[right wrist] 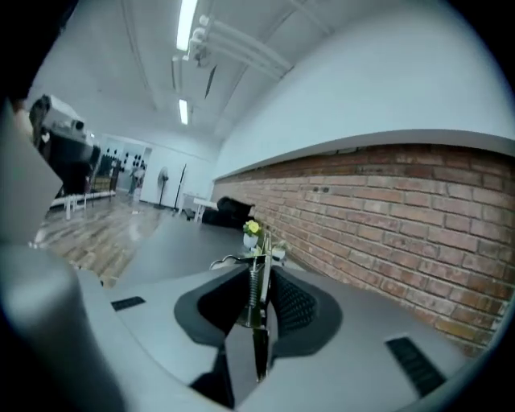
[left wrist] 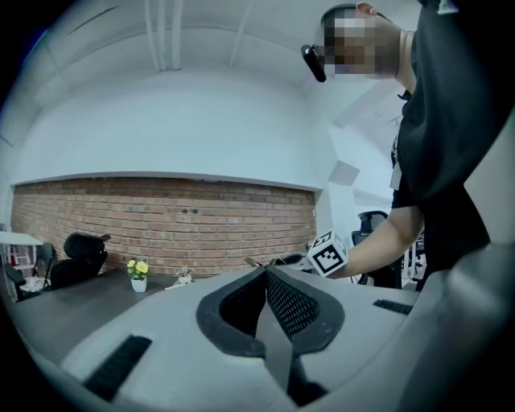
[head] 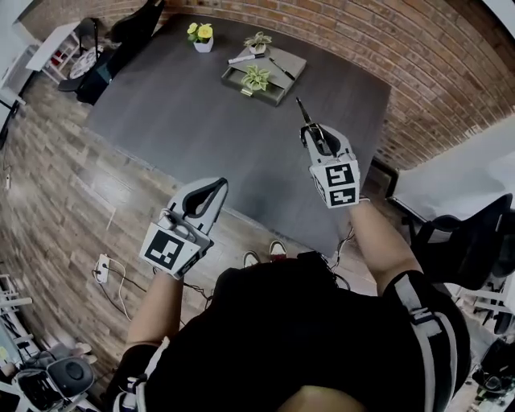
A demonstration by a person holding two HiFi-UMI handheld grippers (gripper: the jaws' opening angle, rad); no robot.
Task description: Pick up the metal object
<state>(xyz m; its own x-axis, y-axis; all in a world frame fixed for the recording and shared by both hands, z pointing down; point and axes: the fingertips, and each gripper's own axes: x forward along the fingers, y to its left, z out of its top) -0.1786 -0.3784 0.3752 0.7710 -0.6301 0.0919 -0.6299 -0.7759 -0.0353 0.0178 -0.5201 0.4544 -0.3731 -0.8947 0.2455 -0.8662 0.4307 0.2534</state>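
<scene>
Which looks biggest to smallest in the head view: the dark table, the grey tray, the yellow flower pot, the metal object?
1. dark table
2. grey tray
3. yellow flower pot and metal object: unsure. The pot is compact; the metal object is thin and held nearer the camera.

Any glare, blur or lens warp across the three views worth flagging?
Head view: dim, heavy fisheye, table edges bow. Left gripper view: brick wall top line curves, corners vignette black. Right gripper view: ceiling light blows out, wood floor shows glare, metal object looks sharp.
</scene>
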